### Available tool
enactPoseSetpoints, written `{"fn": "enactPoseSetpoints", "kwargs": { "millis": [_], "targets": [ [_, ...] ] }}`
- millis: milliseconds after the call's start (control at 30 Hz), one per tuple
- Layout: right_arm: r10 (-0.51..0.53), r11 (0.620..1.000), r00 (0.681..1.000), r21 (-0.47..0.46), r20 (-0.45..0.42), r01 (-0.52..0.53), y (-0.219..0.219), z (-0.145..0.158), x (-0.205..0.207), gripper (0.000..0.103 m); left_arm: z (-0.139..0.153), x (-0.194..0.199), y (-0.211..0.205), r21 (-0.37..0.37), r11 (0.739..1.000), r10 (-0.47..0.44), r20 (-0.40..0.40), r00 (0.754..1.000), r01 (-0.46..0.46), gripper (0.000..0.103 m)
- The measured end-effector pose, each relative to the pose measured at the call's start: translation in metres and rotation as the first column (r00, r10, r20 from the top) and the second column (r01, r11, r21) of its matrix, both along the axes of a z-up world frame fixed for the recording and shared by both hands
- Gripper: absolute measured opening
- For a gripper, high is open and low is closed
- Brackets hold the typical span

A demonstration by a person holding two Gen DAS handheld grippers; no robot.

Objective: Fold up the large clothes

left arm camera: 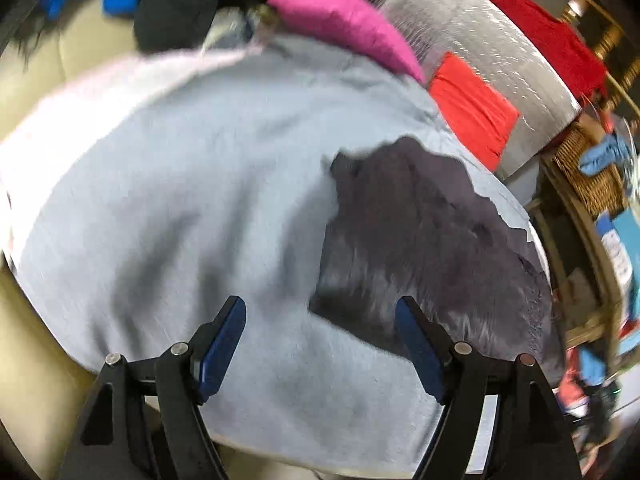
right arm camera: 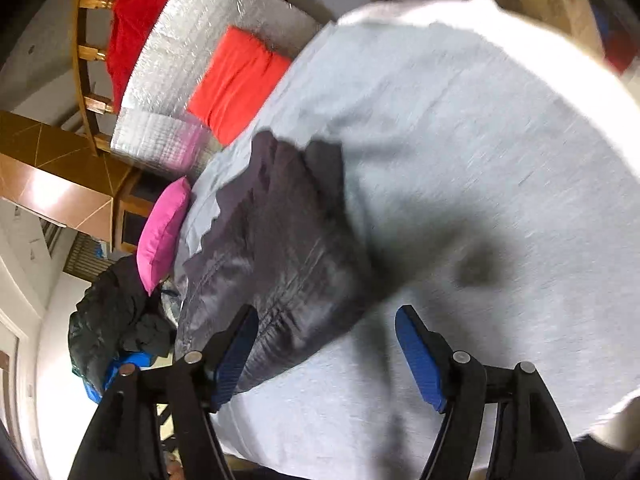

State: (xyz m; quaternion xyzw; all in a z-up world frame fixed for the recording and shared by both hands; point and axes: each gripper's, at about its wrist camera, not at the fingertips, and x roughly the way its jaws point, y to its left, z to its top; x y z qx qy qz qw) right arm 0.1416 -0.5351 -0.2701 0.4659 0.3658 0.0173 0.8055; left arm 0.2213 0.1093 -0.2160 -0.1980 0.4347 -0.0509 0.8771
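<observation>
The landmark here is the pale grey cloth (left arm camera: pixel 180 208), a big sheet-like spread that fills most of both views.

Left of the cloth in the left wrist view, a cream cushion surface (left arm camera: pixel 76 52) shows past its edge, with a heap of dark and blue clothes (left arm camera: pixel 172 8) beyond its far left corner. At the far edge of the cloth lies a pink pillow (left arm camera: pixel 344 20). Just right of that, off the cloth, a folded orange-red garment (left arm camera: pixel 472 108) sits on a silver padded mat (left arm camera: pixel 480 40); it looks already folded, though that is a judgement.

On the cloth itself, toward its right side, lies the dark jacket (left arm camera: pixel 420 240), the piece in hand. It is crumpled and uneven, with a ragged outline, not yet laid flat. So its folding seems barely begun: spreading, sleeve folds and halving all appear to remain, and the heap suggests more pieces waiting.

The left tongs (left arm camera: pixel 320 340) stand wide apart over the near edge of the cloth, gripping nothing. The right tongs (right arm camera: pixel 326 348) are also spread wide and empty, with the jacket (right arm camera: pixel 280 240) just beyond the left finger (right arm camera: pixel 236 356). Both views are motion-blurred, so fine creases cannot be read.
</observation>
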Motion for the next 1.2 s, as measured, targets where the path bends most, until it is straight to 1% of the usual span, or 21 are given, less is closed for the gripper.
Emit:
{"fn": "enactPoseSetpoints", "kwargs": {
  "millis": [100,167,233,300,367,467,500,533,567,600,633,667,700,733,767,833,1000,1067,1100,1167,1200],
  "targets": [
    [-0.035,0.997,0.999,-0.066,0.034,0.038,-0.019,0.017,-0.004,0.075,0.019,0.021,-0.009,0.061,0.998,-0.024,0.054,0.998,0.02,0.082],
    [-0.05,0.997,0.998,-0.059,0.044,0.052,-0.028,0.021,0.005,0.075,0.023,0.038,-0.013,0.06,0.998,-0.016,0.066,0.998,0.012,0.082],
    [-0.049,0.997,0.997,-0.05,0.057,0.052,-0.032,0.022,0.023,0.075,0.017,0.06,-0.016,0.036,0.999,-0.009,0.037,0.999,0.008,0.083],
    [-0.035,0.998,0.998,-0.042,0.047,0.037,-0.031,0.019,0.044,0.075,0.005,0.082,-0.02,-0.007,1.0,-0.026,-0.02,0.999,0.026,0.083],
    [-0.018,0.999,0.999,-0.032,0.035,0.019,-0.028,0.012,0.063,0.075,-0.006,0.096,-0.023,-0.032,0.999,-0.042,-0.054,0.998,0.04,0.082],
    [0.003,0.998,1.0,-0.056,0.009,-0.002,-0.021,0.003,0.087,0.075,-0.015,0.107,-0.026,-0.08,0.994,-0.08,-0.056,0.995,0.075,0.081],
    [0.007,0.997,1.0,-0.072,0.005,-0.007,-0.019,0.003,0.093,0.075,-0.016,0.108,-0.027,-0.086,0.993,-0.085,-0.052,0.995,0.081,0.079],
    [0.011,0.996,1.0,-0.09,0.006,-0.01,-0.016,0.002,0.099,0.075,-0.018,0.11,-0.028,-0.089,0.992,-0.091,-0.052,0.995,0.086,0.067],
    [0.022,0.994,1.0,-0.109,0.01,-0.02,-0.011,0.004,0.104,0.074,-0.02,0.112,-0.029,-0.089,0.991,-0.101,-0.055,0.993,0.096,0.052],
    [0.041,0.99,0.999,-0.135,0.01,-0.04,-0.005,0.004,0.109,0.073,-0.022,0.113,-0.031,-0.087,0.991,-0.111,-0.057,0.992,0.106,0.046],
    [0.056,0.983,0.998,-0.174,0.006,-0.054,0.001,0.005,0.112,0.063,-0.022,0.112,-0.033,-0.078,0.991,-0.116,-0.056,0.992,0.111,0.044],
    [0.072,0.971,0.997,-0.228,-0.002,-0.07,0.009,0.008,0.117,0.039,-0.022,0.113,-0.036,-0.064,0.991,-0.119,-0.048,0.992,0.116,0.038],
    [0.095,0.954,0.995,-0.284,-0.02,-0.096,0.019,0.009,0.121,0.029,-0.022,0.112,-0.039,-0.052,0.99,-0.132,-0.034,0.991,0.13,0.035],
    [0.103,0.94,0.994,-0.323,-0.037,-0.109,0.026,0.01,0.124,0.029,-0.02,0.111,-0.042,-0.045,0.989,-0.141,-0.022,0.99,0.14,0.027],
    [0.099,0.915,0.994,-0.388,-0.051,-0.111,0.036,0.013,0.125,0.025,-0.018,0.111,-0.043,-0.035,0.988,-0.148,-0.006,0.989,0.147,0.02],
    [0.086,0.882,0.996,-0.462,-0.035,-0.092,0.045,0.022,0.123,0.02,-0.011,0.11,-0.047,-0.012,0.987,-0.158,0.033,0.987,0.159,0.015],
    [0.037,0.88,0.993,-0.475,0.108,0.019,0.043,0.044,0.113,0.017,-0.001,0.113,-0.049,0.031,0.992,-0.127,0.124,0.984,0.124,0.012],
    [0.033,0.871,0.996,-0.491,0.078,0.009,0.043,0.036,0.12,0.017,-0.01,0.119,-0.047,0.028,0.994,-0.109,0.087,0.99,0.107,0.013],
    [0.033,0.87,0.999,-0.492,0.023,-0.017,0.042,0.023,0.128,0.017,-0.022,0.124,-0.048,0.022,0.994,-0.108,0.03,0.994,0.108,0.013],
    [0.058,0.885,0.997,-0.461,-0.043,-0.071,0.043,0.006,0.138,0.017,-0.034,0.128,-0.048,0.012,0.994,-0.112,-0.032,0.993,0.112,0.021],
    [0.061,0.89,0.997,-0.45,-0.047,-0.075,0.043,0.005,0.137,0.018,-0.033,0.127,-0.045,0.011,0.995,-0.096,-0.039,0.995,0.097,0.023]
  ]
}}
